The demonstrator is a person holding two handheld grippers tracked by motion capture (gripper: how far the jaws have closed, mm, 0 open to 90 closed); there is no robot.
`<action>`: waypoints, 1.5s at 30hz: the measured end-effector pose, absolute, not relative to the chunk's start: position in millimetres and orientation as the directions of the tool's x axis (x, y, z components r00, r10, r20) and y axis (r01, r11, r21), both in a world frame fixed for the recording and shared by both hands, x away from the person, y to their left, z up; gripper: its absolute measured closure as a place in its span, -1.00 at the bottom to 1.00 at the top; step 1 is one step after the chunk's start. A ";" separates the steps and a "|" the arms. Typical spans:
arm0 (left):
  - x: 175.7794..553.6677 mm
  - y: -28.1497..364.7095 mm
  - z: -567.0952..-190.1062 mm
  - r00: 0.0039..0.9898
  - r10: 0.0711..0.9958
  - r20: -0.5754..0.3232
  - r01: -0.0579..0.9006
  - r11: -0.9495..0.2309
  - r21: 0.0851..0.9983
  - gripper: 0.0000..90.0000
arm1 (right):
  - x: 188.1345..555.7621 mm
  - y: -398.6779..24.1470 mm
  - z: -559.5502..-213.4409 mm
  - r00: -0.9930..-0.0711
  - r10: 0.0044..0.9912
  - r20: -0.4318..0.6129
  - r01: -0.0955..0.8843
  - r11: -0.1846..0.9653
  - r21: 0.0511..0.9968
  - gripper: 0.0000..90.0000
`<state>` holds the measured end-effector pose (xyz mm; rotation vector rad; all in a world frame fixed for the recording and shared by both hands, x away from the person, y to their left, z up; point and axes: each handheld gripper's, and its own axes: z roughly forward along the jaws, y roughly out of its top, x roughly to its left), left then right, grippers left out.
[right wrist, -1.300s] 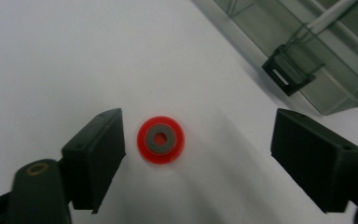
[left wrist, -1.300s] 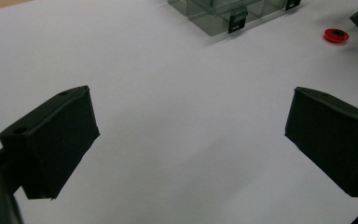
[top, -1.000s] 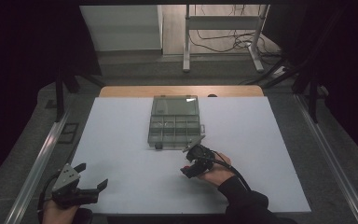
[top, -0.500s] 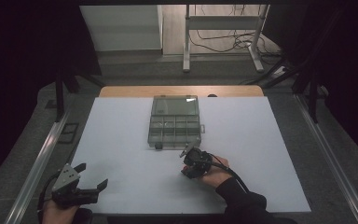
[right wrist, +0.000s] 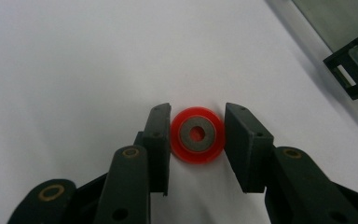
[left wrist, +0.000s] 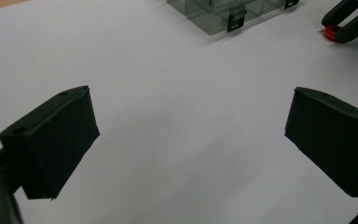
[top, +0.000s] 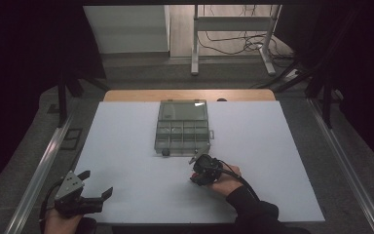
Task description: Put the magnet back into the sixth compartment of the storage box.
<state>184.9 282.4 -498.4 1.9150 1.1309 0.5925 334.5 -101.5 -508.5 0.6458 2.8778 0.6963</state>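
A small red ring with a grey metal centre (right wrist: 196, 135) lies flat on the white table top (top: 126, 146). My right gripper (right wrist: 197, 114) is shut on it, one pad pressed against each side. In the high view the right gripper (top: 195, 179) sits just in front of a clear compartment box (top: 182, 127), with a hand behind it. My left gripper (top: 97, 183) rests at the table's near left corner, its jaws wide open with bare table between them (left wrist: 191, 112). From the left gripper view the red ring (left wrist: 330, 32) shows far off under the other gripper's fingers (left wrist: 354, 25).
The clear compartment box (left wrist: 223, 11) has black latches on its near side, one close to my right gripper (right wrist: 349, 74). A wooden strip (top: 190, 95) edges the table's far side. Metal rails (top: 39, 170) run along both sides.
The right gripper's jaws stood apart one second ago and have closed together on the table. Both hands have stayed in place.
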 end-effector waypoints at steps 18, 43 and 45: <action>184.9 282.4 -498.4 0.488 0.873 -0.007 0.490 -0.268 0.830 -0.93 | 336.1 -112.3 -492.9 -0.891 0.453 0.021 0.395 0.753 0.526 0.40; 184.9 282.1 -498.4 0.489 0.872 -0.006 0.489 -0.268 0.830 -0.93 | 336.5 -120.8 -474.2 -0.875 0.484 0.011 0.394 0.699 0.596 0.40; 184.9 282.1 -498.4 0.489 0.872 -0.006 0.489 -0.268 0.830 -0.93 | 337.0 -121.0 -473.2 -0.875 0.485 0.012 0.394 0.696 0.601 0.40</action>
